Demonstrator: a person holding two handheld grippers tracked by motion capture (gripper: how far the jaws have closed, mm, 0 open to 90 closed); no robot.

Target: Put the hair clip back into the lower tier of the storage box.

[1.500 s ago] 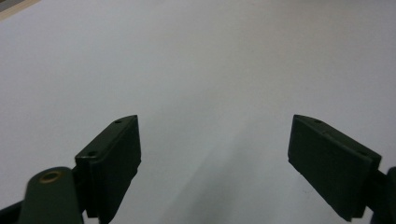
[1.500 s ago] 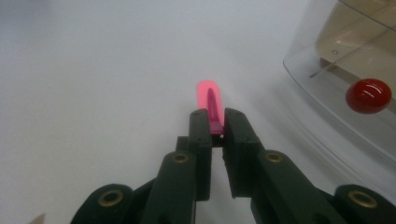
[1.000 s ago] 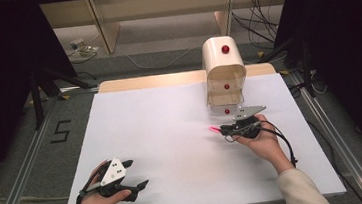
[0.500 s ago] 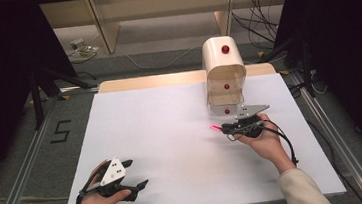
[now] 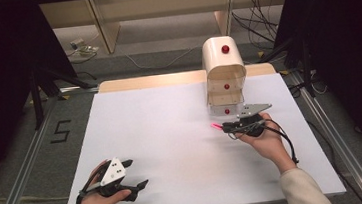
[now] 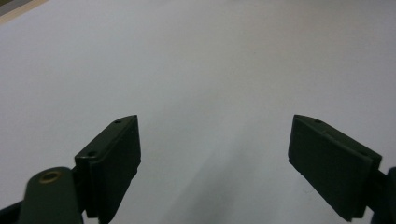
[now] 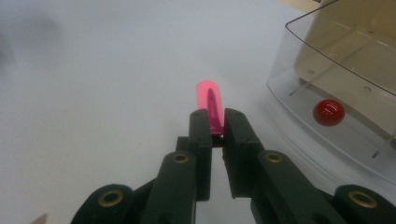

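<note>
High view overhead; gripper views close, sharing table (image 5: pixel 172 133).

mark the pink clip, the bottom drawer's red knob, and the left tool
pink clip (image 7: pixel 208 103), right gripper view, on its exposed end beyond the jaws.
bottom drawer's red knob (image 7: pixel 328 112), right gripper view, on the knob's front.
left tool (image 5: pixel 131 174), high view, midway between its open fingertips.

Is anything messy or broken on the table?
Nothing stands out. The small drawer unit stands upright, the right gripper holds a pink piece neatly, and the white table shows no spill.
</note>
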